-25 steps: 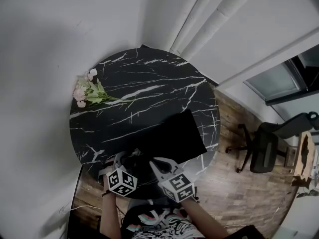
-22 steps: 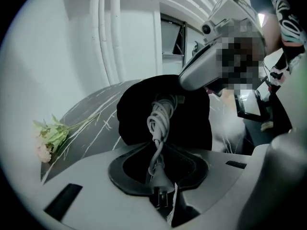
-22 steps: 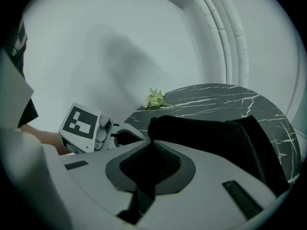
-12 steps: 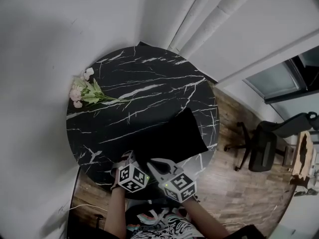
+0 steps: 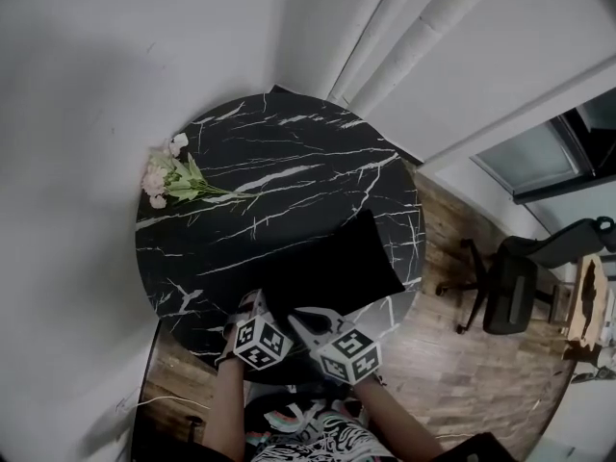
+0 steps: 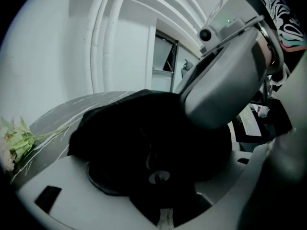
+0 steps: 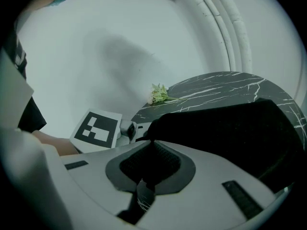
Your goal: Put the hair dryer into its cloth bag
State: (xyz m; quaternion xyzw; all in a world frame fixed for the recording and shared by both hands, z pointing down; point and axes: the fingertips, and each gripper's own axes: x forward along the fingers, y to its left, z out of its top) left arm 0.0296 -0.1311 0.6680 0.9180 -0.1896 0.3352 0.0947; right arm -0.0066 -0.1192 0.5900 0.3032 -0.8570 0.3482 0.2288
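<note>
Fingers (image 6: 48, 186) of the left gripper (image 5: 253, 306) stand wide apart, released, having just been opening; the soft black cloth of the bag (image 5: 332, 268) lies heaped between them, unpressed. The fingers are smooth grey plastic, broad and rounded; those of the right gripper (image 5: 306, 318) are clenched together on the bag's near edge, their inner pads dark and ribbed. The bag is matt, limp and roughly oblong, swollen rather than flat; the hair dryer cannot be made out in any view. Each gripper carries a white cube (image 5: 258, 343) printed with black squares. The bag rests on the near part of a round table (image 5: 289, 162) of glossy black stone with thin white veins; a small bunch of pink flowers (image 5: 168, 176) with green leaves lies well apart at the table's left rim.

Since a second ago the left gripper has slid to the right along the table's near edge; its cube now sits just beside the right gripper's cube, where before there was a clear gap; the right gripper and the bag sit much as they did.

In the head view the bag's long axis runs from the fingers at lower left up toward the table's right edge; its near-left end is at the grippers, its far end points to the right rim.
</note>
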